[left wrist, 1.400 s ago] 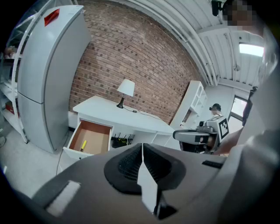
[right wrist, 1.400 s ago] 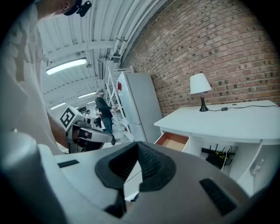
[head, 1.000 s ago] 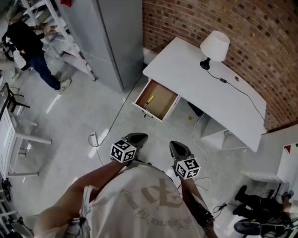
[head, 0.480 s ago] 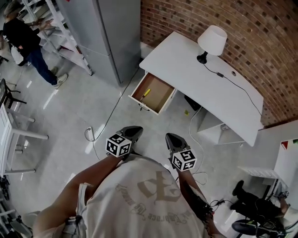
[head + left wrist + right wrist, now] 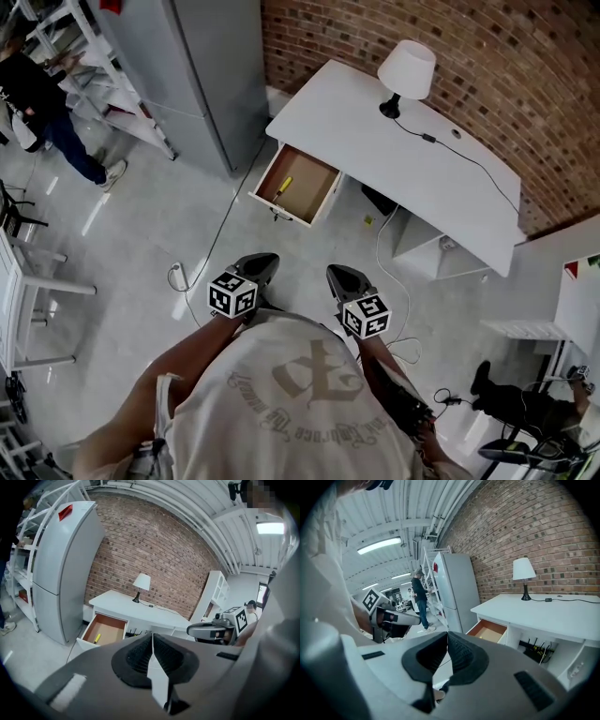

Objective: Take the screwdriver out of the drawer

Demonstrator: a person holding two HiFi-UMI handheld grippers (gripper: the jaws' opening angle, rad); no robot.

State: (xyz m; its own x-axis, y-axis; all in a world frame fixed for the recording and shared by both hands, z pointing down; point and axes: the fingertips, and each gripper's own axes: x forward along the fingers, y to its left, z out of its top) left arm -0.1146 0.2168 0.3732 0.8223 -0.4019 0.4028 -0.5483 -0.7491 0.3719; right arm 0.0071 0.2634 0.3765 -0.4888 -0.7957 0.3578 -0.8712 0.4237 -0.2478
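Note:
A yellow-handled screwdriver (image 5: 284, 185) lies in the open wooden drawer (image 5: 321, 200) of a white desk (image 5: 412, 159). In the head view both grippers are held close to my body, well short of the drawer, over the grey floor. My left gripper (image 5: 258, 268) is shut with nothing in it, and so is my right gripper (image 5: 337, 277). In the left gripper view the drawer (image 5: 107, 629) and screwdriver (image 5: 97, 638) show far beyond my shut left gripper (image 5: 152, 638). The right gripper view has the drawer (image 5: 489, 631) ahead of my shut right gripper (image 5: 446, 636).
A white lamp (image 5: 405, 70) stands on the desk, its cord running along the top. A tall grey fridge (image 5: 202, 75) stands left of the drawer before the brick wall (image 5: 487, 75). A cable (image 5: 217, 246) trails across the floor. A person (image 5: 37, 94) stands by white shelving at far left.
The head view has shifted a little, so the desk and drawer sit slightly higher and further left in the picture. Both grippers keep the same stance, shut.

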